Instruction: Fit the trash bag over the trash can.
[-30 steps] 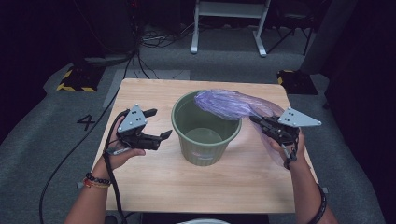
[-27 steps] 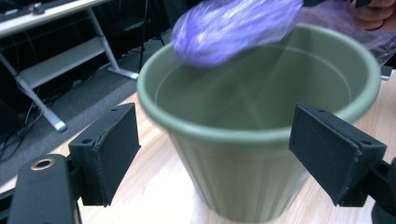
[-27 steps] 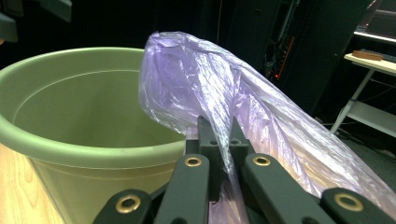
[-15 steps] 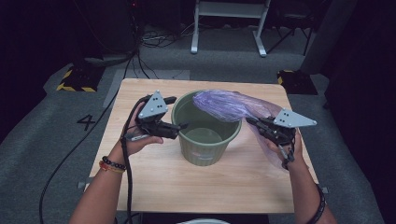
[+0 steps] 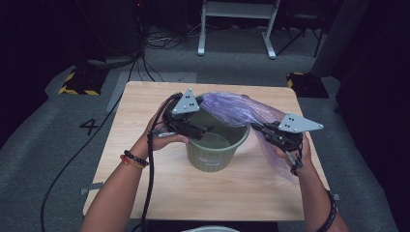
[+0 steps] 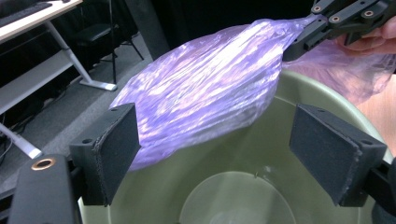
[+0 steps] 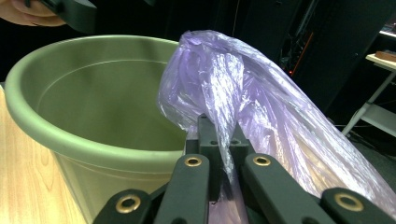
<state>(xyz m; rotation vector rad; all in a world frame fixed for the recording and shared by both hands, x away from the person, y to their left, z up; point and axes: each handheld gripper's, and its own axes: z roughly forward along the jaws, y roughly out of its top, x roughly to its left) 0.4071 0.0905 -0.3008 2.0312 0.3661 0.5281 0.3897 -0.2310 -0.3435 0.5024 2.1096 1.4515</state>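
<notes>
Two grippers are engaged: the purple bag (image 5: 237,108) is pinched by the right gripper (image 5: 263,129) over the green bucket (image 5: 215,150); the left gripper (image 6: 215,154), jaws wide, is poised beside it for spreading.

the bucket (image 5: 217,145) serves as landmark.
- bucket's far rim: hidden in the high view behind the purple bag (image 5: 237,108) lying across it.
- left gripper view: bucket's (image 6: 261,177) near wall and base cut off by the bottom edge.
- right gripper view: bucket's (image 7: 88,107) right side hidden behind the bag (image 7: 243,93); its foot runs off the bottom edge.
- bag's lower end, right of the bucket: partly behind the right hand-held gripper (image 5: 263,129) in the high view.
- desk (image 5: 145,101): the strip beyond the bucket is covered by the bag.
- pale rounded object at the bottom edge, below the bucket: cut off, cannot tell what it is.
</notes>
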